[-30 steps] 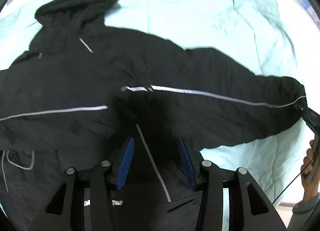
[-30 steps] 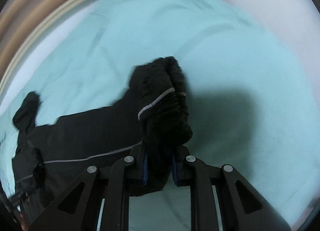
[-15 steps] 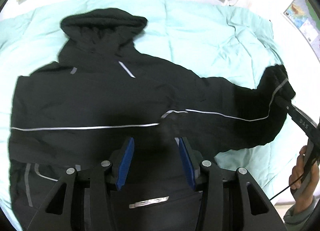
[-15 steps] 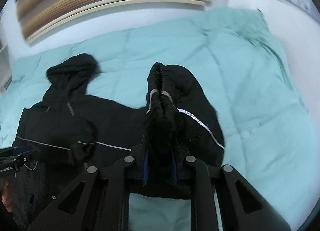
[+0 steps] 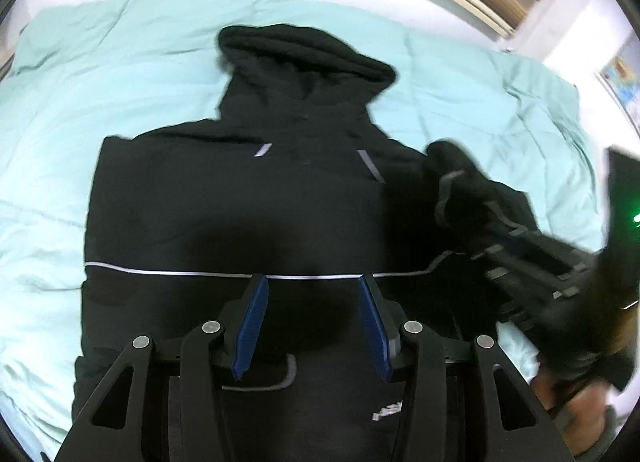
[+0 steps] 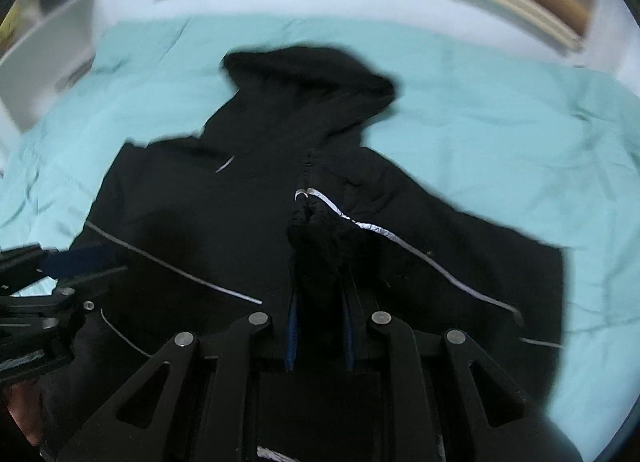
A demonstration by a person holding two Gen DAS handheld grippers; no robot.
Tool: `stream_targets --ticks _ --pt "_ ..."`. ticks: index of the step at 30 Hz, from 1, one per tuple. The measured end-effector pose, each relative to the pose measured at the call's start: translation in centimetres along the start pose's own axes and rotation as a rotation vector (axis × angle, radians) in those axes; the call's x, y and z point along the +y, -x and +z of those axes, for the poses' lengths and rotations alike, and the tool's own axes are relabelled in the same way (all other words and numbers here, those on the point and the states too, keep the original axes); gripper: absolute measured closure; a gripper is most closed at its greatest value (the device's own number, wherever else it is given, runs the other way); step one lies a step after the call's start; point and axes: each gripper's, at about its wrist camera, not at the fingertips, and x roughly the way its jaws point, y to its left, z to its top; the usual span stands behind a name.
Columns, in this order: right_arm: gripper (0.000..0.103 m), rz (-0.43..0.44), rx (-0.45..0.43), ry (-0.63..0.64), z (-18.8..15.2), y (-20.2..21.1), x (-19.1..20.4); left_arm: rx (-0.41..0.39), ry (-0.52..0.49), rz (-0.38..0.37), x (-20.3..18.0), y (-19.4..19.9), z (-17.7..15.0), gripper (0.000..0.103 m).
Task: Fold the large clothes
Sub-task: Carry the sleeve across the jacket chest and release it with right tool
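Jacket (image 5: pixel 224 205), black, on bed (image 5: pixel 80 109): soft, bulky, judged limp; best taken at cuffs or hem; sleeve cuff (image 6: pixel 316 229) is clamped in right gripper (image 6: pixel 320 336), left gripper (image 5: pixel 312 326) fingers parted, empty.

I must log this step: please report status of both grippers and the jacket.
Left hand-held gripper open, empty, above jacket. Right hand-held gripper shut on sleeve cuff, over the jacket body. Nothing in the way on the bedspread.
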Motion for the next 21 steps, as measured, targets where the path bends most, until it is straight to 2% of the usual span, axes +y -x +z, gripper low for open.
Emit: stream_targets --ticks 4,7,11,13,15,19,21 --pt "0.083 0.010 0.133 0.039 -0.7 -7.1 3.2 0.023 0.037 0.016 2.4 -1.2 0.0 0.055" --pt "0.079 -0.010 0.179 0.051 -1.5 -9.9 4.1 0.043 0.042 0.026 3.5 -2.3 0.0 0.055" --pt "0.071 0.031 0.174 0.040 -1.6 -9.8 3.8 0.062 0.055 0.005 4.0 -3.7 0.0 0.055" --pt "0.055 0.101 0.184 0.020 -1.5 -9.2 3.1 0.062 0.052 -0.008 3.9 -4.0 0.2 0.055" --pt "0.049 0.155 0.177 0.007 -1.7 -7.9 2.4 0.054 0.038 -0.026 3.7 -4.0 0.4 0.055" --pt "0.045 0.245 0.138 -0.034 -3.2 -3.8 0.7 0.051 0.006 -0.094 2.9 -3.6 0.5 0.055" --pt "0.045 0.224 0.110 -0.052 -4.0 -2.1 -0.3 0.059 -0.016 -0.133 2.2 -3.7 0.5 0.055"
